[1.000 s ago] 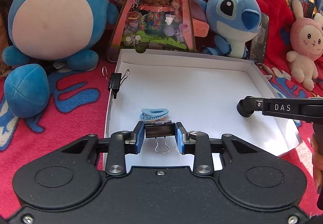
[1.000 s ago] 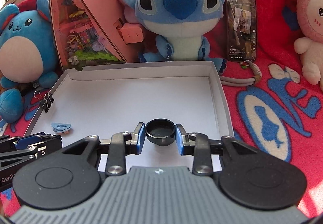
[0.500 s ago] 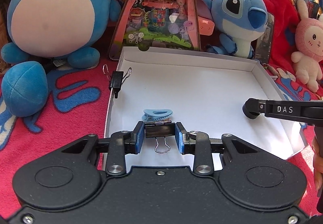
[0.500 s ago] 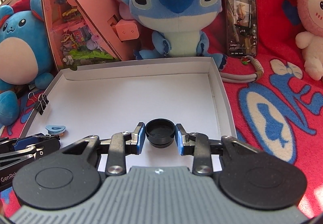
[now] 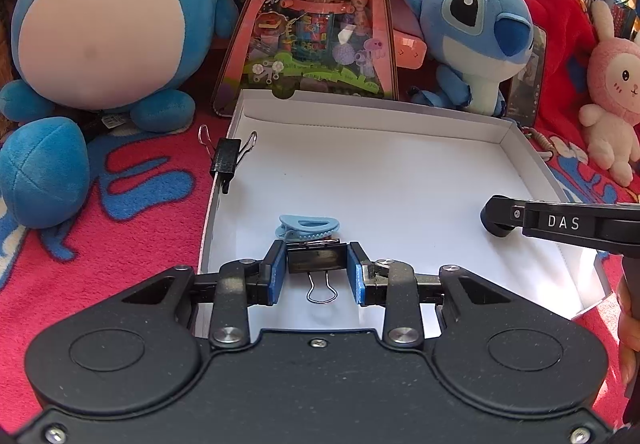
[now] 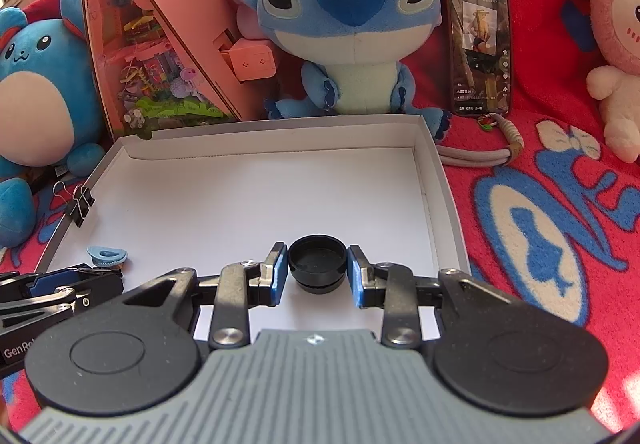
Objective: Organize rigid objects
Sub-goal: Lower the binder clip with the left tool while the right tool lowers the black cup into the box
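Left tongs (image 5: pixel 317 271) clamp binder clip (image 5: pixel 317 260); right tongs (image 6: pixel 317 275) grip black cap (image 6: pixel 317 263).

Black tongs (image 5: pixel 317 271), blue pads (image 5: pixel 275 276), silver screws, "DAS" marking.

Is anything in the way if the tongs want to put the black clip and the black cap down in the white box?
Mostly no. The left tongs hold the clip over the box, with a blue clip lying just ahead of it. The right tongs hold the cap over bare box floor.
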`<state>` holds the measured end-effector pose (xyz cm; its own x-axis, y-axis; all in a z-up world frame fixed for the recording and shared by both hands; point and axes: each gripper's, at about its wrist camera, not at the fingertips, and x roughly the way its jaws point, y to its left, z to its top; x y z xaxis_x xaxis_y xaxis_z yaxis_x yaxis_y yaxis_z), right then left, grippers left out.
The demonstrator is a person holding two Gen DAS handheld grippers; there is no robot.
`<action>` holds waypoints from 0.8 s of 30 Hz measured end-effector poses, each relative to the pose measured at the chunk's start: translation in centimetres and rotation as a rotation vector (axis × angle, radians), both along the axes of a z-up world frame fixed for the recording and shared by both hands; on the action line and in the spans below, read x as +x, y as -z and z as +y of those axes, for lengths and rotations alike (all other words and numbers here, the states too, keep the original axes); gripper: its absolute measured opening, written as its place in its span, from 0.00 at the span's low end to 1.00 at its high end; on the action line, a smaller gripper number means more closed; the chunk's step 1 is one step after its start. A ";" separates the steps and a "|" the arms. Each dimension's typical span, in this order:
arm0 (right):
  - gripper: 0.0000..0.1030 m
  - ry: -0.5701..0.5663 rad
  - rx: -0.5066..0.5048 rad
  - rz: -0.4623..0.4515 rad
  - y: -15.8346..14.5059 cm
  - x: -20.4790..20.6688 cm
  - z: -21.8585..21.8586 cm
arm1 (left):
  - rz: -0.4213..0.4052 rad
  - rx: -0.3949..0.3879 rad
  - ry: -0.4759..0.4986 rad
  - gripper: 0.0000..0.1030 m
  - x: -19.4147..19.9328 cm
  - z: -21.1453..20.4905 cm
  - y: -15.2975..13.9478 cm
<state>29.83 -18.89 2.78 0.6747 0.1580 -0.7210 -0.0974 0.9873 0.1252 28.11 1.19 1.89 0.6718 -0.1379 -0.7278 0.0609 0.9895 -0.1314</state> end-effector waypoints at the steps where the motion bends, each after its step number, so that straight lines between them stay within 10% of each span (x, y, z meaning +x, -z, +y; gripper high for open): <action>1: 0.37 -0.001 -0.005 0.001 0.0 0.0 0.1 | 0.000 0.000 0.001 0.30 0.0 0.0 0.0; 24: 0.36 -0.018 -0.053 -0.019 0.9 0.1 0.6 | -0.032 0.043 -0.006 0.30 0.1 -0.6 0.4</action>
<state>29.89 -18.31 1.86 0.6856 0.1323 -0.7159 -0.1167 0.9906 0.0712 28.23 0.63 1.50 0.6959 -0.1029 -0.7108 0.0582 0.9945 -0.0870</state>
